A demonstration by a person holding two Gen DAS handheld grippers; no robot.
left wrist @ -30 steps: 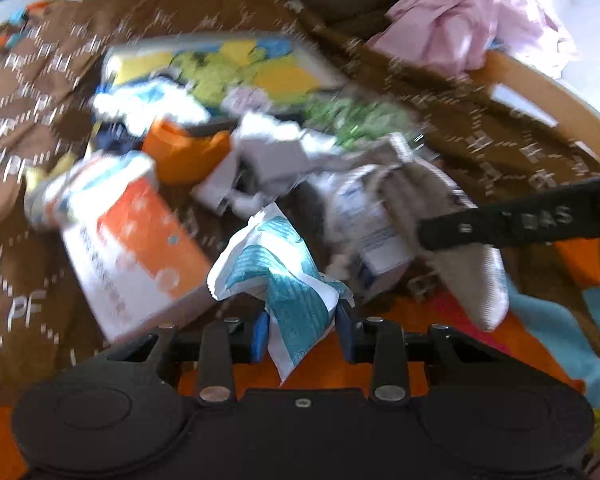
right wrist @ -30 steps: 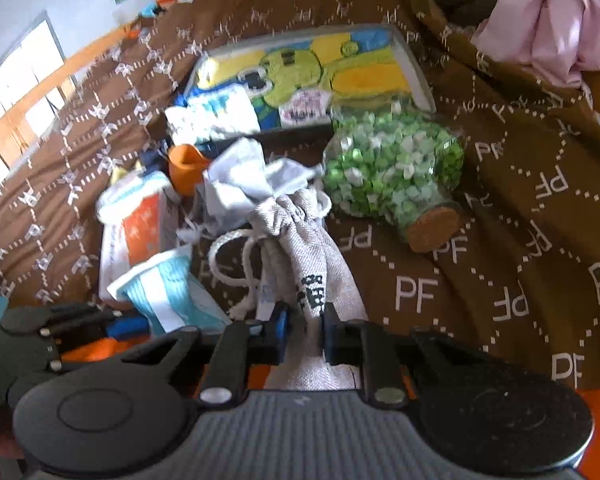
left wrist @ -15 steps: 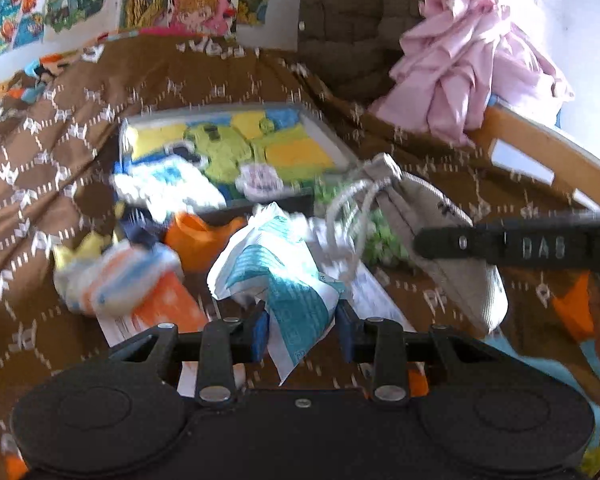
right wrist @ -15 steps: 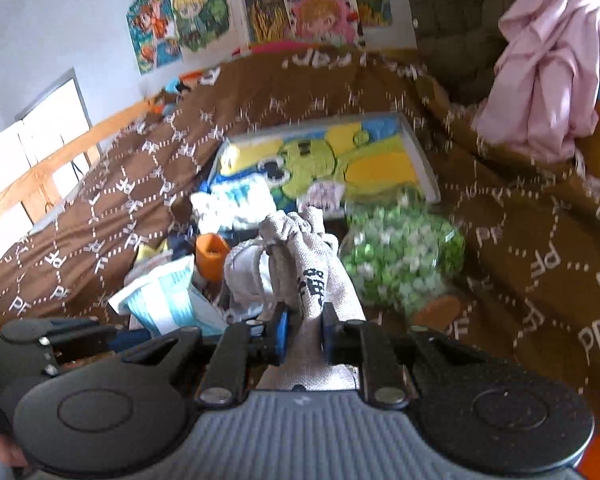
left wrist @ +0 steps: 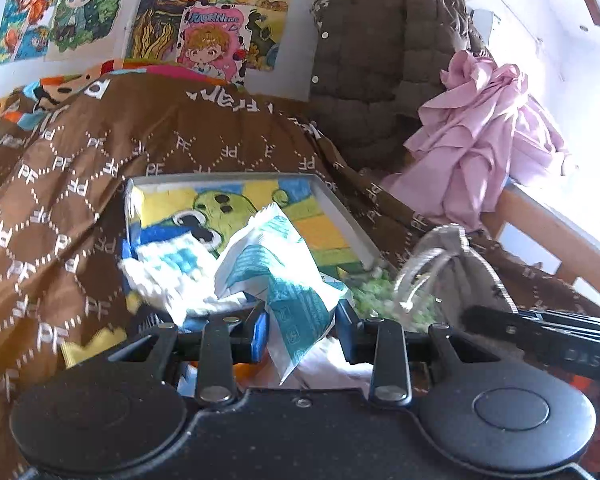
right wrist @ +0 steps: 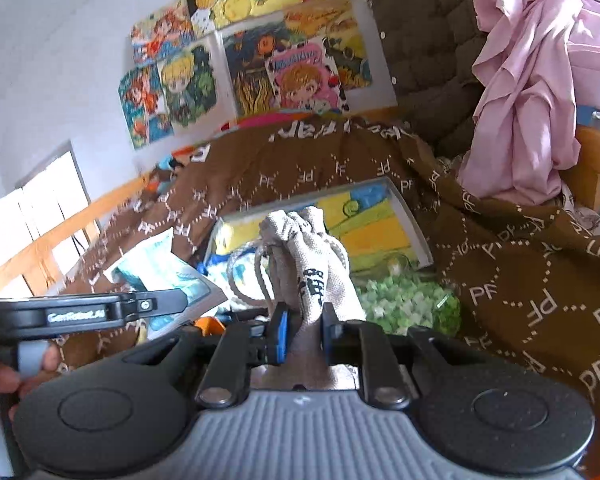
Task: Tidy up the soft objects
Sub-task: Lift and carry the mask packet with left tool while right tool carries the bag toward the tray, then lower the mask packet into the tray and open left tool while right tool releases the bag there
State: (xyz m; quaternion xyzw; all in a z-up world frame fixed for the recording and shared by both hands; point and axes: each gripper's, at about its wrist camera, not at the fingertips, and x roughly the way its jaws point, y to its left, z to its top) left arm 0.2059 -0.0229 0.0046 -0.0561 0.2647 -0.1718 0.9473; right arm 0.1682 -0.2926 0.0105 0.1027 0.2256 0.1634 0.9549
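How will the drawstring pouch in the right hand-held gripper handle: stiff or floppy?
Likely floppy: the drawstring pouch bunches where the right hand-held gripper pinches it. Probably light, since it stands upright from that one pinch. Its loose cord loop could snag nearby clutter.

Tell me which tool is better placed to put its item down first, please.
Probably the right tool: it pinches the beige drawstring pouch firmly. The left tool holds the crumpled teal-and-white packet only by its lower end.

We see a bed under a brown blanket point(left wrist: 80, 208) printed "PF"; on it lie a cartoon-printed box point(left wrist: 324, 216) and a jar of green pieces point(right wrist: 412, 304).
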